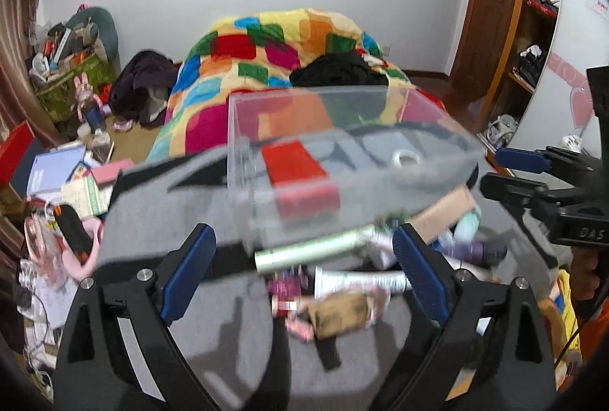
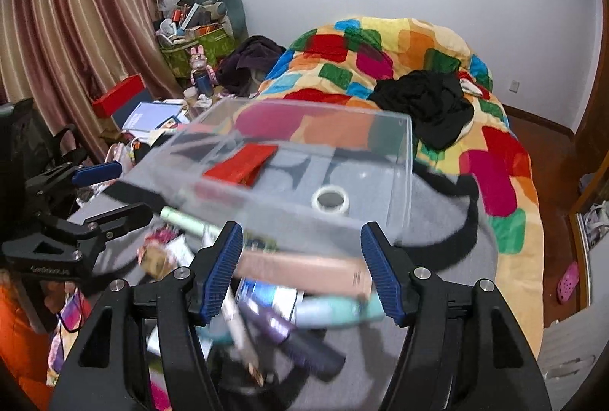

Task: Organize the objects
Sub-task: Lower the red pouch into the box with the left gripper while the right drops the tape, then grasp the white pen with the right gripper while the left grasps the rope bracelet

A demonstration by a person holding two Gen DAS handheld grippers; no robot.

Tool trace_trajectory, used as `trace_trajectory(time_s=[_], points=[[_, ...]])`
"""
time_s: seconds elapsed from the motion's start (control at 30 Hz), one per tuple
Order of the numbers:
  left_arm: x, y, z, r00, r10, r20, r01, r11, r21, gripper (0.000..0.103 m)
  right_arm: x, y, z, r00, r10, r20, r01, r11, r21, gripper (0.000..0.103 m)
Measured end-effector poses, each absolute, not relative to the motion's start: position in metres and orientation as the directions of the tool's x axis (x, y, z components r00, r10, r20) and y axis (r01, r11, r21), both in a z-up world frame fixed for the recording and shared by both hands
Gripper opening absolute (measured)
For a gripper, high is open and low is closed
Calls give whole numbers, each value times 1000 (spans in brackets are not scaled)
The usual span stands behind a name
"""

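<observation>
A clear plastic box [image 1: 342, 159] sits on a grey cloth on the bed; it also shows in the right wrist view [image 2: 304, 167]. Inside lie a red box [image 1: 300, 175] and a roll of tape [image 1: 406, 158], also in the right wrist view [image 2: 330, 200]. In front of it lies a pile of tubes and packets: a green tube [image 1: 312, 253], a white tube [image 1: 361, 282], a tan box [image 2: 304, 268], a purple tube [image 2: 289, 335]. My left gripper [image 1: 300, 274] is open and empty above the pile. My right gripper [image 2: 302, 270] is open and empty above the tan box.
A colourful patchwork quilt [image 2: 418, 68] with black clothes [image 2: 426, 102] covers the bed behind. Books and clutter [image 1: 64, 178] fill the left side by the curtain [image 2: 76, 30]. A wooden shelf [image 1: 533, 30] stands at the right.
</observation>
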State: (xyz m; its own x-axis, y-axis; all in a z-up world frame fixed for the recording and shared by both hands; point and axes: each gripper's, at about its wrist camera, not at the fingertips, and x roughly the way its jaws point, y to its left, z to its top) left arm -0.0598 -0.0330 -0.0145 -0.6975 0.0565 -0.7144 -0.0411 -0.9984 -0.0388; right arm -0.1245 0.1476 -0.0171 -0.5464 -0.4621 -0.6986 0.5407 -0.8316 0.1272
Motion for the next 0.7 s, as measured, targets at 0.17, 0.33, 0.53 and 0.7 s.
trace_trajectory(time_s=[0.17, 0.33, 0.53, 0.7], points=[[-39, -36, -39, -665, 50, -745, -18, -999, -51, 95, -94, 155, -32, -524, -462, -716, 560, -820, 118, 61], [-18, -47, -55, -657, 32, -753, 17, -998, -57, 91, -71, 159, -44, -531, -434, -728, 568, -820, 74, 61], [-19, -52, -63, -639, 56, -767, 4, -997, -76, 67, -82, 153, -47, -502, -449, -739, 574, -812, 103, 61], [-31, -52, -71, -626, 90, -774, -10, -994, -108, 64, -96, 136, -53, -433, -482, -762, 622, -771, 135, 49]])
